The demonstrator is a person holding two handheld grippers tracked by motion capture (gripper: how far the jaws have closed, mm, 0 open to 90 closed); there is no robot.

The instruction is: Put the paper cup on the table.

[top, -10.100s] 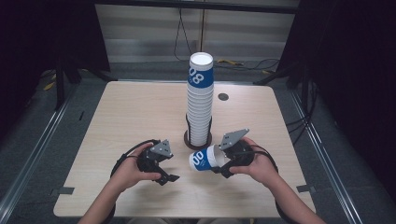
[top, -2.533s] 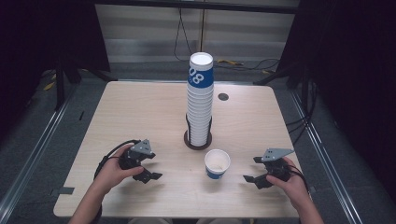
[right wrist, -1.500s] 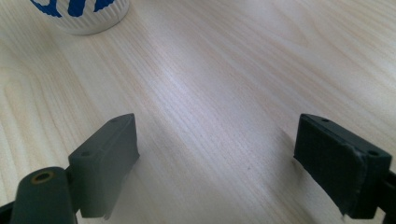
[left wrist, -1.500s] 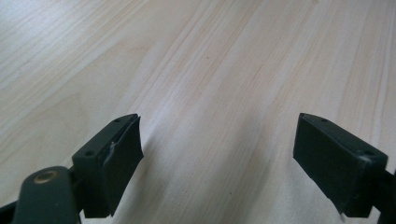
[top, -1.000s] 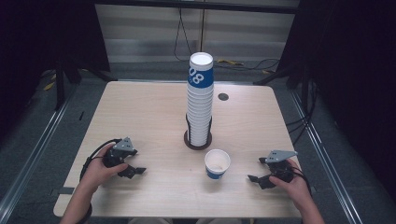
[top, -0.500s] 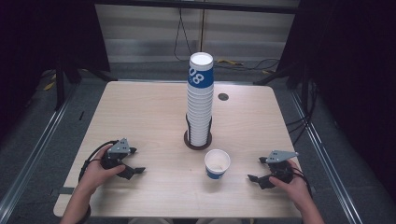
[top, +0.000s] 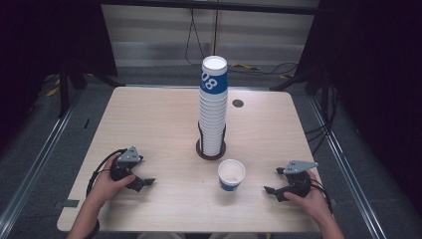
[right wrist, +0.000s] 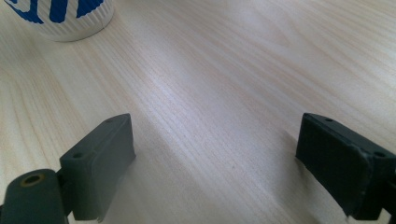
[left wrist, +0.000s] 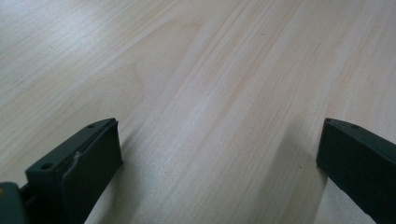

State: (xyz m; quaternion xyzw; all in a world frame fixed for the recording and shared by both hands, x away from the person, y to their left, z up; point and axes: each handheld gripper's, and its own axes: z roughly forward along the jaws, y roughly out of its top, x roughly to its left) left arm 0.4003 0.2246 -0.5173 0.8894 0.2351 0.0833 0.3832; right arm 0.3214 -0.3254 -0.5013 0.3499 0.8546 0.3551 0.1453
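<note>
Cup (top: 232,175) stands apart from table (top: 149,114) edges.

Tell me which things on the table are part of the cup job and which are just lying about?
Part of the job:
- tall stack of white and blue paper cups
- round dark holder under the stack
- single white and blue paper cup, standing upright alone
- left gripper, jaws open
- right gripper, jaws open

Just there:
- small round dark cable hole
- light wooden table
</note>
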